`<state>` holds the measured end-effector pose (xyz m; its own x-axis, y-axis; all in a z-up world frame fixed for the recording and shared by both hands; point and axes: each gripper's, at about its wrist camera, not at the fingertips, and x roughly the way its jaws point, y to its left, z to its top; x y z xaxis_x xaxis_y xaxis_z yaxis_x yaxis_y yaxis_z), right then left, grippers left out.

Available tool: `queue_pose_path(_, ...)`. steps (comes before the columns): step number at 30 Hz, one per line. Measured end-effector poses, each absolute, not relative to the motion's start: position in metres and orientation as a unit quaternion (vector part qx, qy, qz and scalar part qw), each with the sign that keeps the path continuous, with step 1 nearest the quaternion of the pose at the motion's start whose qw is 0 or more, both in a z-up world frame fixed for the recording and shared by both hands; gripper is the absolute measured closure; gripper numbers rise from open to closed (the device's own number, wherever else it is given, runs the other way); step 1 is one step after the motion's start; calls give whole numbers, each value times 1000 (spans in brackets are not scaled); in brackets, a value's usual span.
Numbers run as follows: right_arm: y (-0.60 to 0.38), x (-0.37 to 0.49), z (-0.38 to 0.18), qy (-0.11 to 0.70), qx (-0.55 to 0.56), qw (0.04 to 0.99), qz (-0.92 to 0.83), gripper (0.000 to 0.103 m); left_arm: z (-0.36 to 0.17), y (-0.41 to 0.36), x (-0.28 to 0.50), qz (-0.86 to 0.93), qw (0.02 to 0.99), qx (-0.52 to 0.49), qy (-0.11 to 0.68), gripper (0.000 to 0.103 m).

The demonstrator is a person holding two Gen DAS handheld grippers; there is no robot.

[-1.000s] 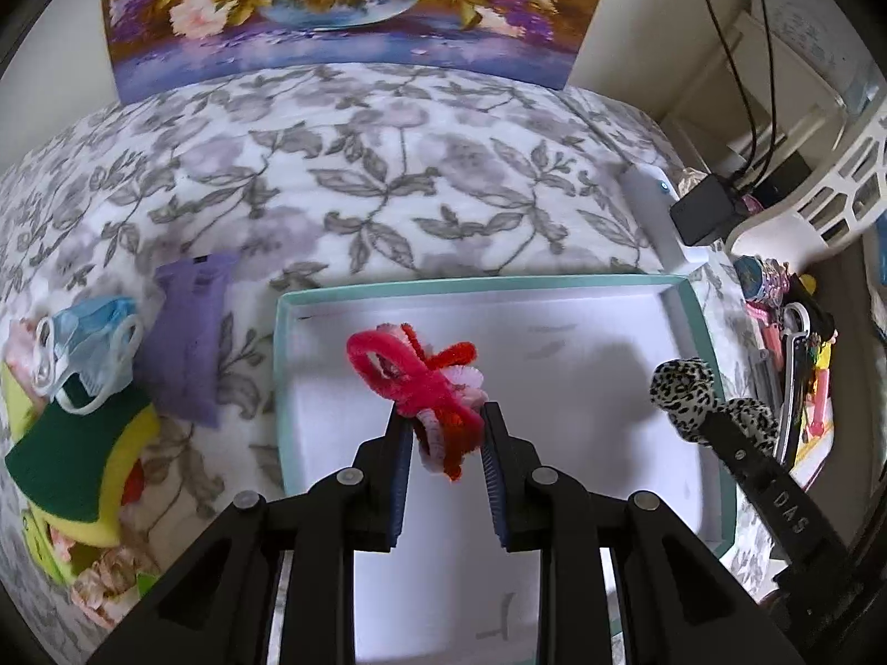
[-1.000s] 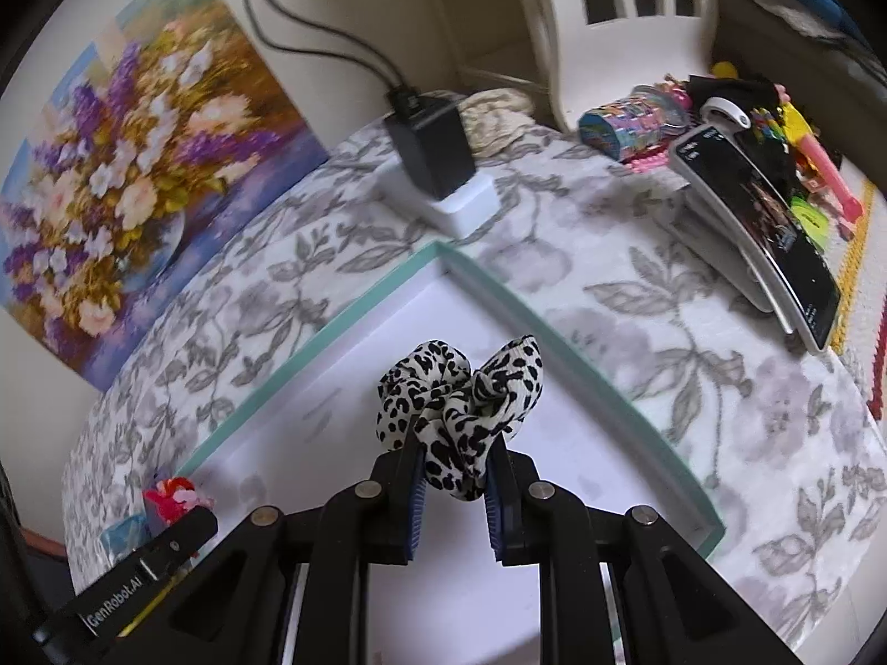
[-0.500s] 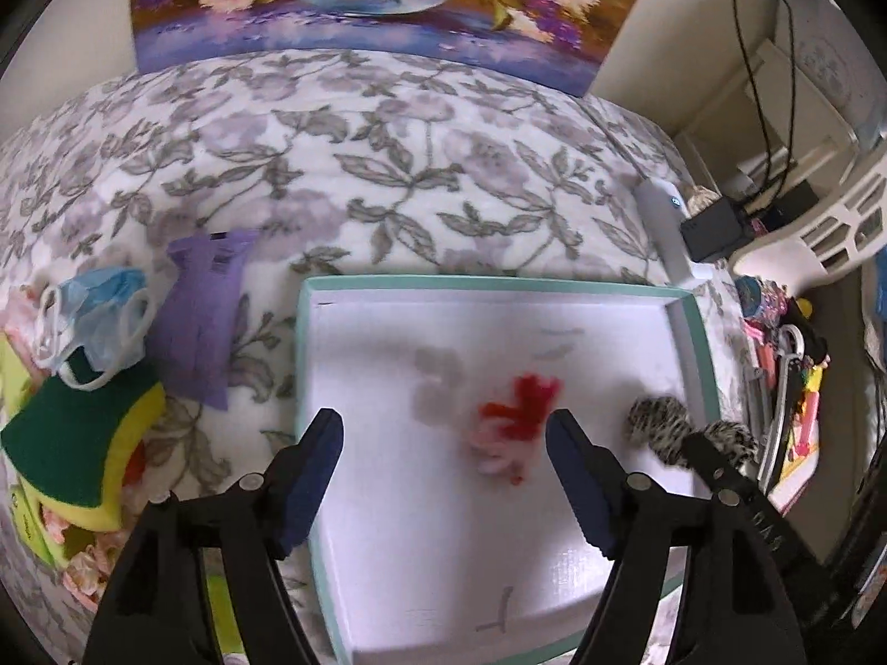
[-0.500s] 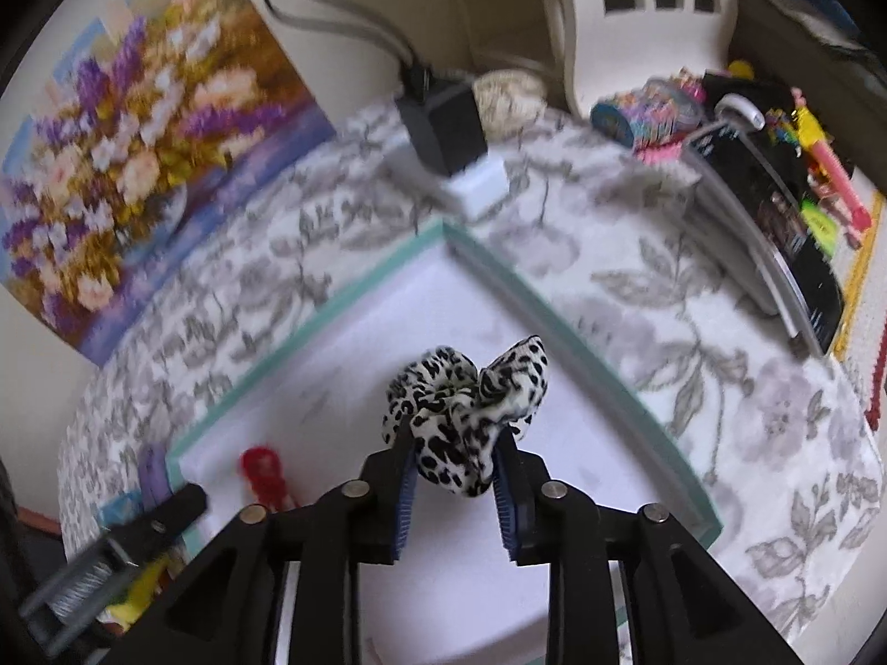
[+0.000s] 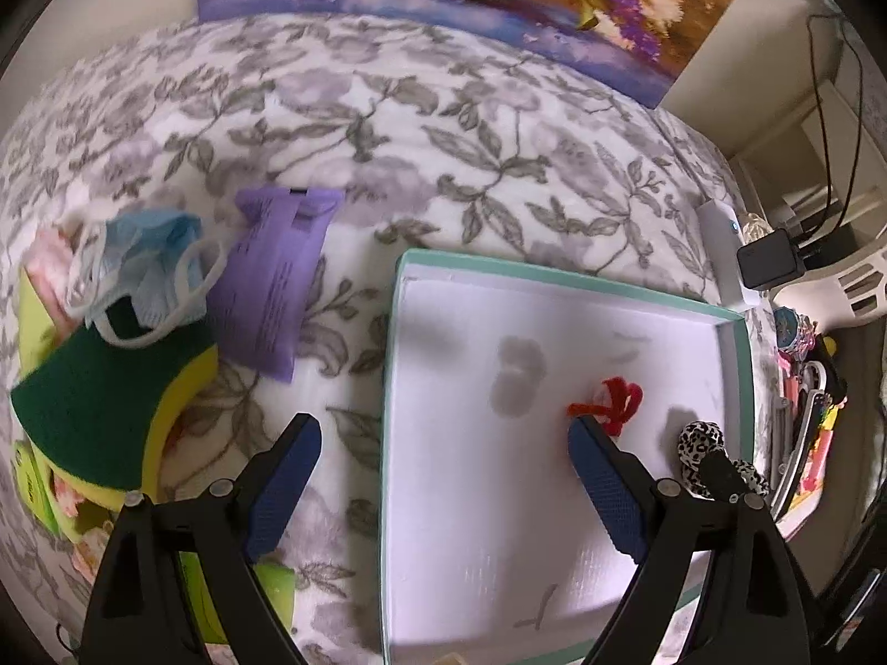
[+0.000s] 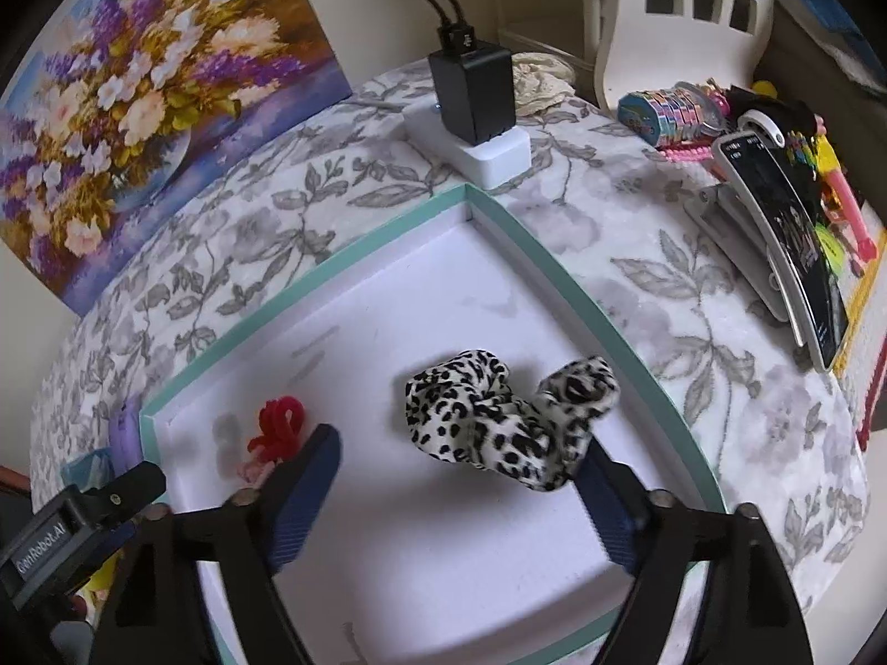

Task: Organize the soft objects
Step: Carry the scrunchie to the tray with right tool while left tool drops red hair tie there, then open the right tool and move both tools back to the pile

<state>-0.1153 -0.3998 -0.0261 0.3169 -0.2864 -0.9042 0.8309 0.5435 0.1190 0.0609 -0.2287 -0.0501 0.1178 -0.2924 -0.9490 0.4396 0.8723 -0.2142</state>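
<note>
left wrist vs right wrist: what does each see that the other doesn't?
Left wrist only: green-and-yellow sponge and most of the blue face mask and purple pouch. Right wrist only: phone on its stand and stack of colourful discs. Both: teal-rimmed tray, red pipe-cleaner bow, leopard scrunchie, black charger, flower painting. Left claw and right claw open.

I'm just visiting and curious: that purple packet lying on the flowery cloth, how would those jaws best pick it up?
The purple packet lies flat, long and narrow, beside the face mask and sponge. Probably come straight down and pinch across its narrow width near the middle, where it looks puffy. The side toward the tray is free cloth, so approach from there.
</note>
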Motion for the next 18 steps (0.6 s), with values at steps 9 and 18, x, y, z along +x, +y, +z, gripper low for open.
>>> queue_pose_path(9,-394,-113,-26,452,283,765,-362,0,-56,-220,62,-234,735,49,635,12)
queue_pose_path(18,-392,-117,-19,439,273,765,-384,0,-53,-213,63,-231,739,34,632,11)
